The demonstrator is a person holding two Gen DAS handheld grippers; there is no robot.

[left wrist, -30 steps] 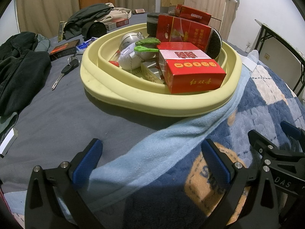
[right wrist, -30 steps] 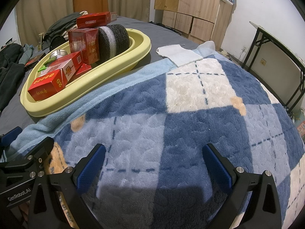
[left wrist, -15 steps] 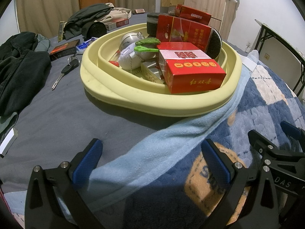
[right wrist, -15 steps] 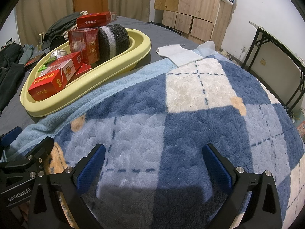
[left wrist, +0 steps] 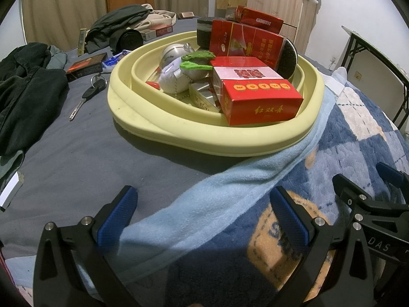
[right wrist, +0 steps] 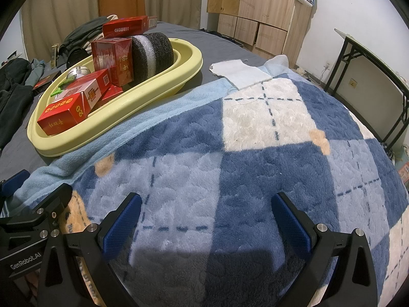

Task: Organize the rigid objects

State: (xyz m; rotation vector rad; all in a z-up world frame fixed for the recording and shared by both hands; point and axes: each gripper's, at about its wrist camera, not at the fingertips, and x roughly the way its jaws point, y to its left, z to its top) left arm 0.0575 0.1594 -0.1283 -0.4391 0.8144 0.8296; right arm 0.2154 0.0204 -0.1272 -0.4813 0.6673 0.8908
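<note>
Nothing has moved since the earlier frames: the left hand-held gripper (left wrist: 203,213) hovers with fingers spread and empty over the blanket (right wrist: 255,153), the right hand-held gripper (right wrist: 205,217) likewise spread and empty beside it. Ahead, on the bed, the yellow basin (left wrist: 204,138) is heaped with red boxes (left wrist: 258,97); one box (left wrist: 260,20) rides on the sponge roll (right wrist: 153,48). Nudging the soft bedding or the basin's rim could, I judge, topple that stack; keys (left wrist: 88,94) lie outside
</note>
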